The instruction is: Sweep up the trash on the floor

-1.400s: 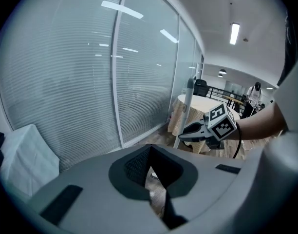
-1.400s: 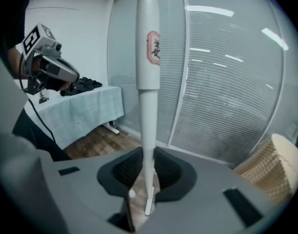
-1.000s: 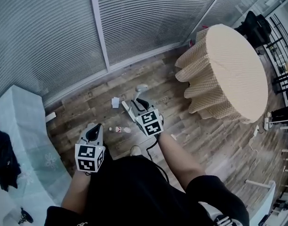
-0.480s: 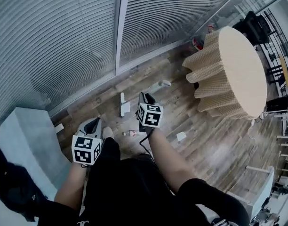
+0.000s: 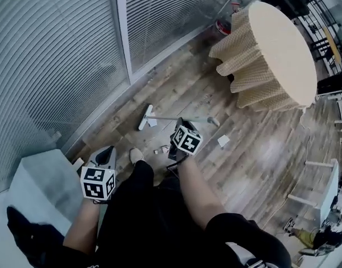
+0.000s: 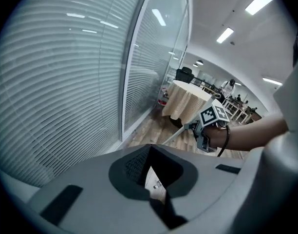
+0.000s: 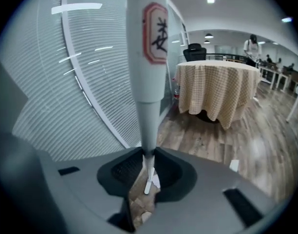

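My right gripper [image 5: 180, 125] [image 7: 148, 167] is shut on the white handle of a broom [image 5: 176, 118] [image 7: 147, 57]. The handle lies nearly level above the wooden floor, and the broom head [image 5: 144, 118] rests near the glass wall. A white paper scrap [image 5: 223, 140] lies right of the gripper, another paper [image 5: 153, 123] sits by the broom head, and small bits [image 5: 161, 148] lie just below the handle. My left gripper [image 5: 105, 156] [image 6: 151, 172] hangs low at the left, apart from the broom, its jaws together with nothing between them.
A round table with a beige checked cloth [image 5: 271, 54] [image 7: 214, 87] stands at the upper right. A glass wall with blinds [image 5: 59, 54] runs along the left. A pale block [image 5: 42, 183] is at the lower left. My shoe [image 5: 136, 155] is near the trash.
The broom handle has tipped over to the right and now lies nearly level, still in my right gripper. The view has swung, and the left gripper has stayed low at the left.
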Action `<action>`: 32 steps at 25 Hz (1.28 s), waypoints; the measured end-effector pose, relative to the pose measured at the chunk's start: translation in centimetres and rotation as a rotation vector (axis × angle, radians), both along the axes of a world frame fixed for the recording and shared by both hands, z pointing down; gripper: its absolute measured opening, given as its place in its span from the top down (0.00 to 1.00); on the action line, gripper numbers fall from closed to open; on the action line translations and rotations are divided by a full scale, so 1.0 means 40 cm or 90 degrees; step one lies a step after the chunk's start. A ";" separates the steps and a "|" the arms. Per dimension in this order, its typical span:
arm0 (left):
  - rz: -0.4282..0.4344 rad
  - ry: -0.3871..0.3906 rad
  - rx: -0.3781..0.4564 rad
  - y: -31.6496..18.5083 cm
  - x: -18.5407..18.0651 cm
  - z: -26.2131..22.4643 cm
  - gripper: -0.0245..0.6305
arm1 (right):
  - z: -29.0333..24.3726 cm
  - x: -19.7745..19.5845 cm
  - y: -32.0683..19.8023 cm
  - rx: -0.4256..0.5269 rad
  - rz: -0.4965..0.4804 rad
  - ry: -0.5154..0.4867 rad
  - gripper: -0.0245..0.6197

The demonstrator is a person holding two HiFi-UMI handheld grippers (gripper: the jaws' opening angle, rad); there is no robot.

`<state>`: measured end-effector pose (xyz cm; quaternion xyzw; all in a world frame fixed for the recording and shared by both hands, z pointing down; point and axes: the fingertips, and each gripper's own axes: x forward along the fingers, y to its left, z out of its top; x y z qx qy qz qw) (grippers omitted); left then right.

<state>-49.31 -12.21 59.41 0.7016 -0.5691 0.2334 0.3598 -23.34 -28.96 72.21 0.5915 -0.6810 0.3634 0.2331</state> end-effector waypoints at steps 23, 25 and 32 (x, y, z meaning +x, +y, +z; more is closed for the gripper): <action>0.320 0.027 0.036 -0.220 0.516 -0.045 0.97 | -0.033 0.683 0.265 -0.015 0.330 0.016 0.83; 0.320 0.025 0.043 -0.225 0.553 -0.054 0.97 | -0.038 0.709 0.249 -0.011 0.329 0.005 0.83; 0.338 0.017 0.047 -0.190 0.674 -0.061 0.97 | -0.143 0.836 0.198 0.057 0.280 0.016 0.83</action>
